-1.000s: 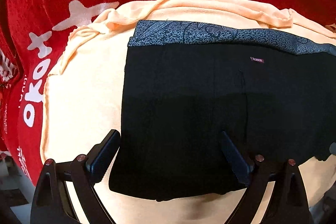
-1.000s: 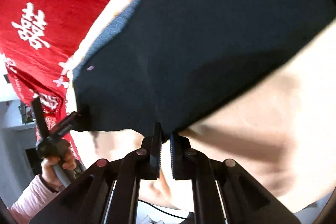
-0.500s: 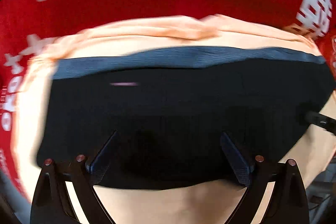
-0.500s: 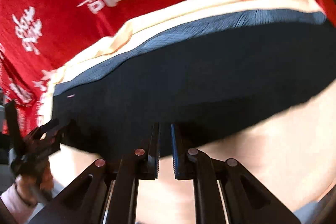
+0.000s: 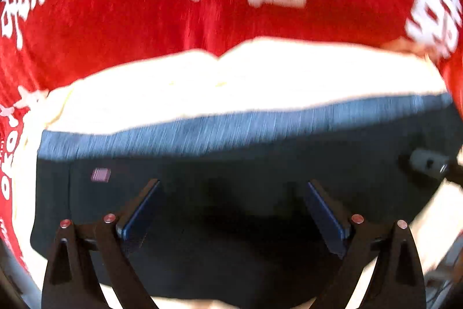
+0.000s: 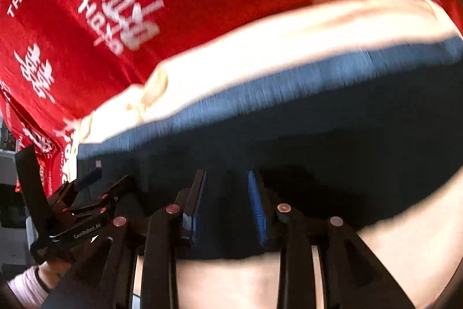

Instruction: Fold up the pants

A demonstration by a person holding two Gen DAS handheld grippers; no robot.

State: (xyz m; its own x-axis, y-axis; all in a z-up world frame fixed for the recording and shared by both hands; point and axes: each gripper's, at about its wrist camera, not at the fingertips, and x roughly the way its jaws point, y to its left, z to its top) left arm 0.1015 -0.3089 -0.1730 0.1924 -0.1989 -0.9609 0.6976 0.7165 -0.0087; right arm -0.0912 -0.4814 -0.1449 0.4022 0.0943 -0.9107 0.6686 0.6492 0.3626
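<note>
The folded black pants (image 5: 231, 164) with a grey patterned waistband (image 5: 231, 129) lie flat on a peach cloth (image 5: 231, 77). My left gripper (image 5: 231, 207) is open, its fingers spread wide over the pants' near half, empty. In the right wrist view the pants (image 6: 318, 135) fill the middle, and my right gripper (image 6: 227, 199) is open over their near edge, holding nothing. The left gripper (image 6: 86, 193) shows at the pants' left end. The right gripper's tip (image 5: 428, 164) shows at the pants' right end in the left view.
A red cloth with white characters (image 5: 231, 5) covers the surface beyond and around the peach cloth (image 6: 260, 48). The person's hand in a pink sleeve (image 6: 29, 280) holds the left gripper at the lower left.
My right gripper was shut and has opened. Both grippers have moved in over the pants, and both views have swung toward the waistband. The pants have not moved.
</note>
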